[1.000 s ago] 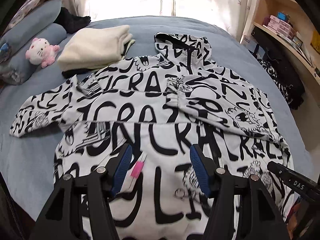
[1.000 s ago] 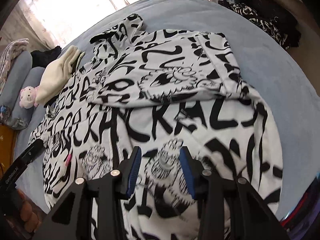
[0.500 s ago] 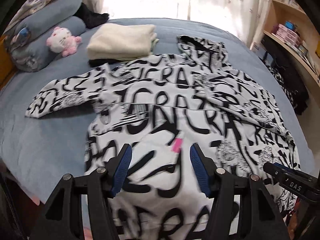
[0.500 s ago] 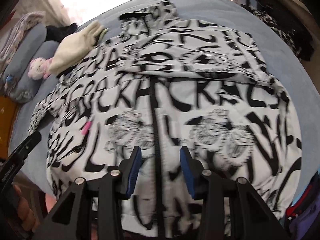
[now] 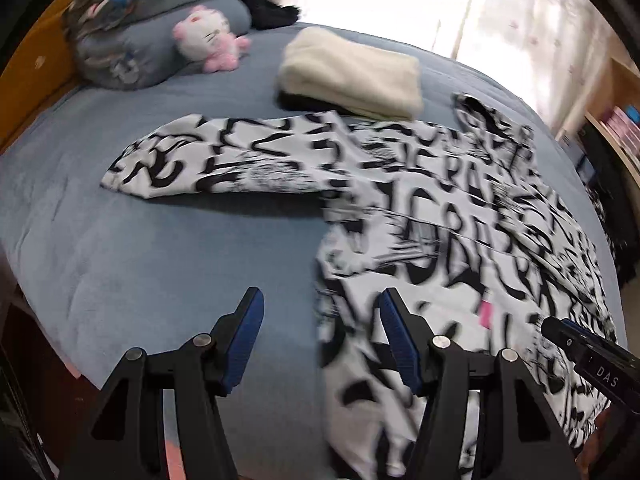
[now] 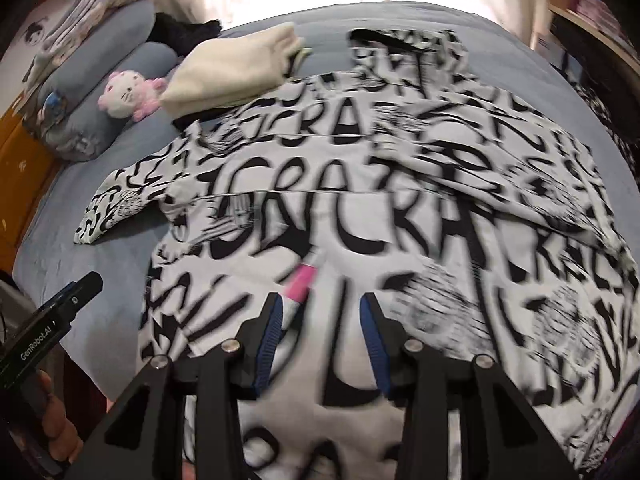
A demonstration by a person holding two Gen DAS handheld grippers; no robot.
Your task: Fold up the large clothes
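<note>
A large white hoodie with black lettering (image 5: 460, 216) lies spread on the blue bed (image 5: 160, 264), hood at the far end. Its left sleeve (image 5: 224, 160) stretches out to the left; the right sleeve (image 6: 520, 176) is folded across the chest. A pink tag (image 6: 300, 280) sits on the lower front. My left gripper (image 5: 320, 320) is open and empty over the hoodie's left hem edge. My right gripper (image 6: 320, 320) is open and empty above the lower middle of the hoodie (image 6: 360, 216), by the tag. Both views are motion-blurred.
A folded cream garment (image 5: 352, 76) lies beside the hood, over something black. A pink and white plush cat (image 5: 208, 40) and grey pillows (image 5: 144, 52) sit at the far left. Shelves (image 5: 616, 128) and dark clothes stand on the right. The bed's near edge is just below the grippers.
Both grippers have swung to the left across the hoodie and stayed open. The left one has moved from over the lower front to the left hem edge; the outstretched sleeve now fills more of its view.
</note>
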